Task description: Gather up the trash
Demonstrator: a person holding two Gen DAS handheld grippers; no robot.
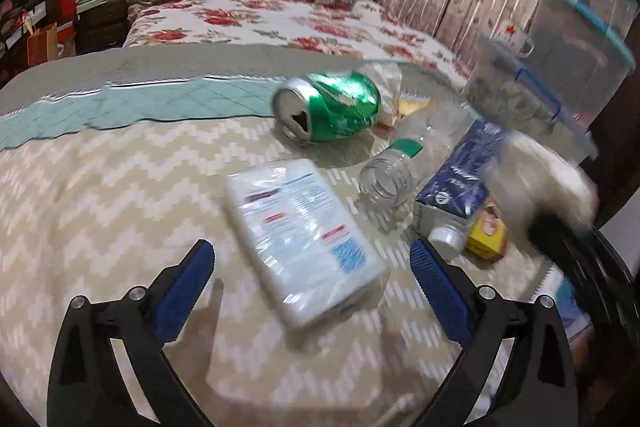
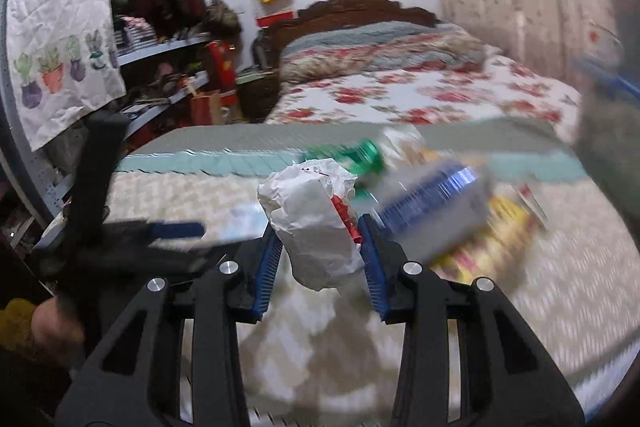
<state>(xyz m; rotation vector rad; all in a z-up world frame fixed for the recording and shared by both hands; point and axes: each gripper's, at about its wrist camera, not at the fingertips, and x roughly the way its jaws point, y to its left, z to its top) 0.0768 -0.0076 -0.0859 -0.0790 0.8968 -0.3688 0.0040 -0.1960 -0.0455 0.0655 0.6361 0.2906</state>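
Crumpled paper wad [image 2: 316, 223] sitting pinched between the blue pads of the right gripper [image 2: 322, 247], lifted above the zigzag bedspread [image 2: 580, 267]. Left gripper [image 1: 310, 263] hovering spread wide, straddling the near end of a white plastic-wrapped packet [image 1: 304, 239]. Lying farther off: crushed green can [image 1: 328, 107], clear bottle [image 1: 394, 171], blue carton [image 1: 456, 183].

A hanging white cloth [image 2: 60, 27] reads "Home" under a heart.
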